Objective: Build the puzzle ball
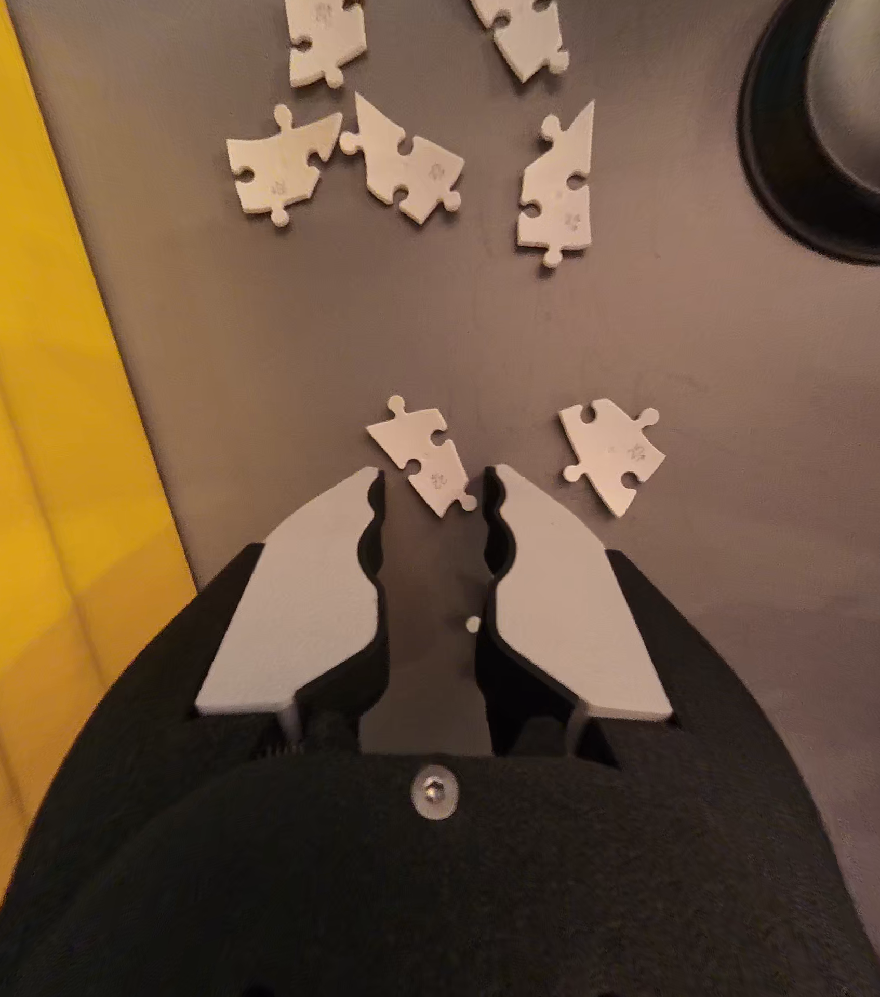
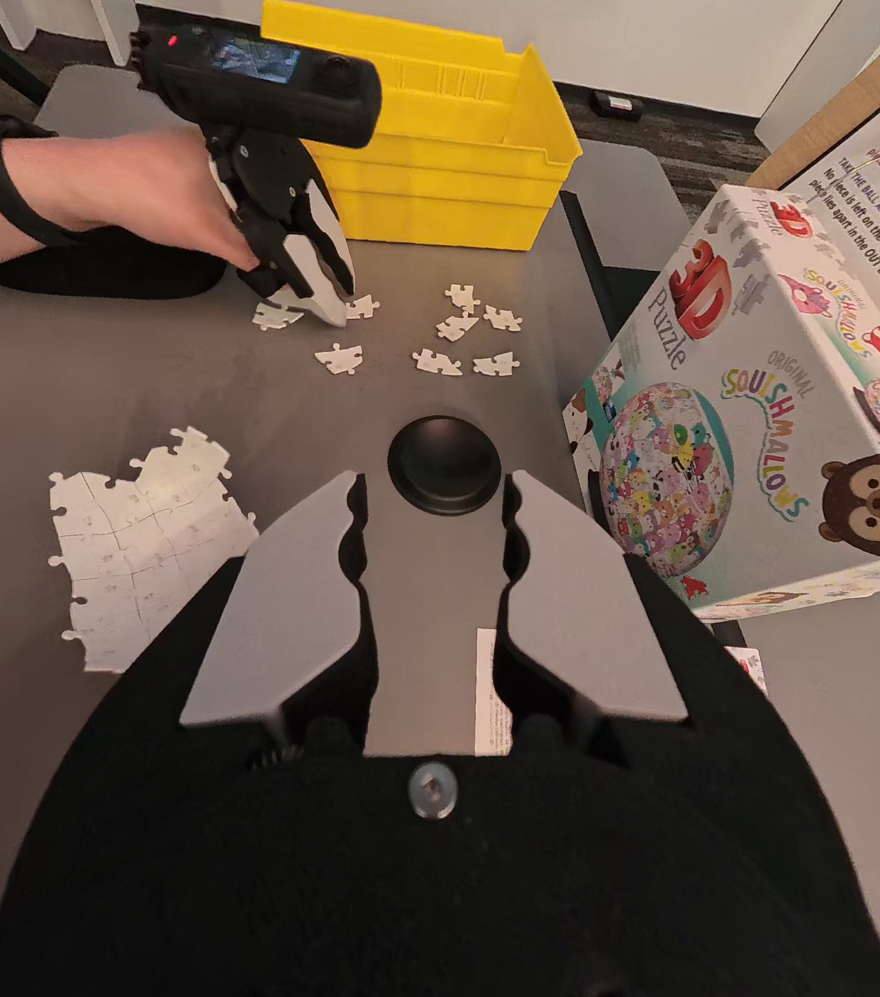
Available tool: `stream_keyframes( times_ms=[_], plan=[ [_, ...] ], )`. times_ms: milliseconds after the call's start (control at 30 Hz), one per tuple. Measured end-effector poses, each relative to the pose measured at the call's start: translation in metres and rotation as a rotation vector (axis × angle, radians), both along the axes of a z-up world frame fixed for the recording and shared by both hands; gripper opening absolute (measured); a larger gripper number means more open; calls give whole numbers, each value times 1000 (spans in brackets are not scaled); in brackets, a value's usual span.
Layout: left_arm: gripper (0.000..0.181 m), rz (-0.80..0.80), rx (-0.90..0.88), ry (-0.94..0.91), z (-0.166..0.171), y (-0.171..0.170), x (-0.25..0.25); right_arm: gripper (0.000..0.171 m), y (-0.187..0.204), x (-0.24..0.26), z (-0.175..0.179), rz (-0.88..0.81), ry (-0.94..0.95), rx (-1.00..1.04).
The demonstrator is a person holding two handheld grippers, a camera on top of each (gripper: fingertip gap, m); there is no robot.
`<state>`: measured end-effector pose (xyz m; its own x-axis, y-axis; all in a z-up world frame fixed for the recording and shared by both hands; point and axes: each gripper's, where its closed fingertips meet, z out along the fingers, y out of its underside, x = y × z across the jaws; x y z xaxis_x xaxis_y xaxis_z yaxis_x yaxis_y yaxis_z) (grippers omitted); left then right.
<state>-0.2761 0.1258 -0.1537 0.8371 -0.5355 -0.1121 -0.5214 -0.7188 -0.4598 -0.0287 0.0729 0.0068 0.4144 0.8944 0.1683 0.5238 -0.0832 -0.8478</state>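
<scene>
Several loose white puzzle pieces lie face down on the grey table [image 1: 643, 593]. My left gripper [image 1: 435, 480] is open and empty, low over the table. One piece [image 1: 421, 458] lies just ahead of its tips, partly between them, and another [image 1: 613, 453] lies to the right. Further pieces [image 1: 405, 162] lie beyond. In the right wrist view the left gripper [image 2: 338, 315] points down among the loose pieces [image 2: 340, 359]. My right gripper [image 2: 433, 480] is open and empty above the table. A joined patch of pieces [image 2: 141, 539] lies flat to its left. A black round stand [image 2: 443, 453] sits just ahead.
A yellow bin [image 2: 427, 162] stands at the far side of the table and shows at the left of the left wrist view [image 1: 22, 377]. The puzzle box [image 2: 751, 431] leans at the right. A hand [image 2: 119, 189] holds the left gripper. A white slip [image 2: 489, 690] lies under my right gripper. One gripper's finger ends stand about 30 cm off the other's.
</scene>
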Motion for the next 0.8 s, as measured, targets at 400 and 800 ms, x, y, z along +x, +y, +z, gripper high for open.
stream_keyframes(
  times_ms=[400,800],
  plan=[
    [0,-118,86,-110,20,1,-1,49,0,-1,-5,11,-12,-17],
    [0,-91,64,-276,43,-16,-14,49,5,3,-17,3,7,-74]
  ],
)
